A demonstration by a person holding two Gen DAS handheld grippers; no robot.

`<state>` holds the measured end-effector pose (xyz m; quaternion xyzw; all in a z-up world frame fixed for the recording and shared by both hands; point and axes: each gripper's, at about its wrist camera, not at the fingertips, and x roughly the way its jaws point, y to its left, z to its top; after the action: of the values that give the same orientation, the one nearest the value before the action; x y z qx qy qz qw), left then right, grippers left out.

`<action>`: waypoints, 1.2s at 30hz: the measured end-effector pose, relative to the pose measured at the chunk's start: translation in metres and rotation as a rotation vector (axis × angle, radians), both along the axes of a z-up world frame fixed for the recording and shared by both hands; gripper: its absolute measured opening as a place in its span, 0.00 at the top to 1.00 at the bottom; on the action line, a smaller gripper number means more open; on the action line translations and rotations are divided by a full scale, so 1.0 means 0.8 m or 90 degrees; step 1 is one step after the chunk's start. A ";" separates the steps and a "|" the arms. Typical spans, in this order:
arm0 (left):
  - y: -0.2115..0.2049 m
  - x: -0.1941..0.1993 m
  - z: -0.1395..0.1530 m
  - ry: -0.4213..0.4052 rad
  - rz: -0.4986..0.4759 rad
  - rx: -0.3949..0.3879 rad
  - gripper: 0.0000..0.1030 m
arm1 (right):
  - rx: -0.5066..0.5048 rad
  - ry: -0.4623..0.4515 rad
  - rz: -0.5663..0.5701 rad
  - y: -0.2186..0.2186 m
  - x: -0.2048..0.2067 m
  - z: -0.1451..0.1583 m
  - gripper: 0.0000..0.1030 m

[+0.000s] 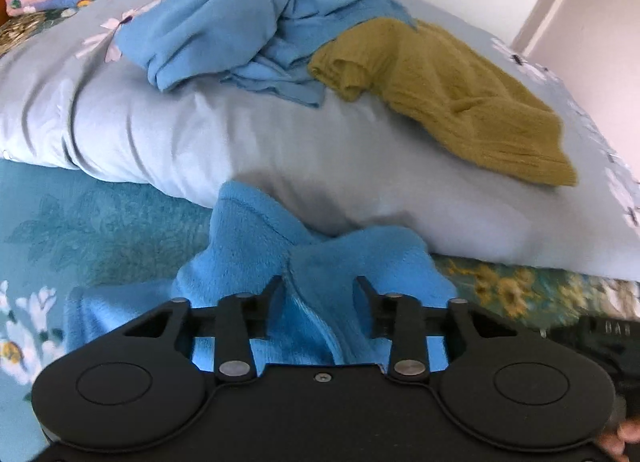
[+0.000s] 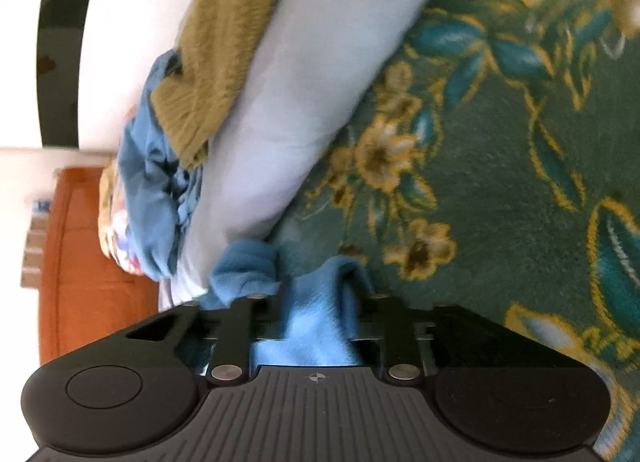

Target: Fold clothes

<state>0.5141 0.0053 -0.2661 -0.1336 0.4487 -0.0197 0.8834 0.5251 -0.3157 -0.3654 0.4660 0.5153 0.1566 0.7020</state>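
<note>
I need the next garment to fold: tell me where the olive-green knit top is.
In the left wrist view the olive-green knit top lies on the pale grey pillow, right of centre, its upper edge overlapping the crumpled light blue garment.

The left gripper (image 1: 320, 282) is matte black: a wide flat body with a round raised disc at each end, two slim linkage arms pinned by silver rivets, and smaller silver pins higher up. One small screw sits at the centre of its front edge. Its fingers (image 1: 272, 294) are thin, black and pointed.

The right gripper (image 2: 316, 298) has the same black build and silver rivets, but its middle panel is ribbed with fine grooves (a small crosshair mark sits at the top of that panel). An angular slot opens in its left shoulder.
</note>
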 end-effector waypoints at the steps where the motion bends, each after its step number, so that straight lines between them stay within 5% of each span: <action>1: 0.003 -0.011 0.011 -0.008 -0.005 -0.001 0.51 | -0.012 -0.006 0.010 0.000 -0.004 0.009 0.57; 6: 0.033 -0.080 0.056 -0.029 0.002 0.007 0.37 | -0.073 -0.055 0.042 -0.013 -0.049 0.060 0.55; 11: 0.080 -0.190 0.071 -0.012 0.020 0.039 0.35 | -0.126 -0.071 0.073 -0.035 -0.139 0.090 0.51; 14: 0.108 -0.254 0.067 0.018 0.017 0.047 0.34 | -0.165 -0.050 0.095 -0.042 -0.214 0.088 0.51; 17: 0.138 -0.308 0.055 0.055 0.025 0.028 0.33 | -0.180 -0.039 0.090 -0.039 -0.242 0.083 0.38; 21: 0.176 -0.365 0.032 0.097 0.036 -0.004 0.33 | -0.198 -0.026 0.080 -0.034 -0.276 0.076 0.38; 36: 0.186 -0.404 -0.027 0.172 -0.053 -0.111 0.37 | -0.235 0.021 0.076 -0.022 -0.372 0.055 0.39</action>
<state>0.1909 0.1541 -0.2873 -0.1927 0.5653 -0.0767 0.7984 0.2278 -0.3335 -0.3215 0.3005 0.5734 0.0933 0.7564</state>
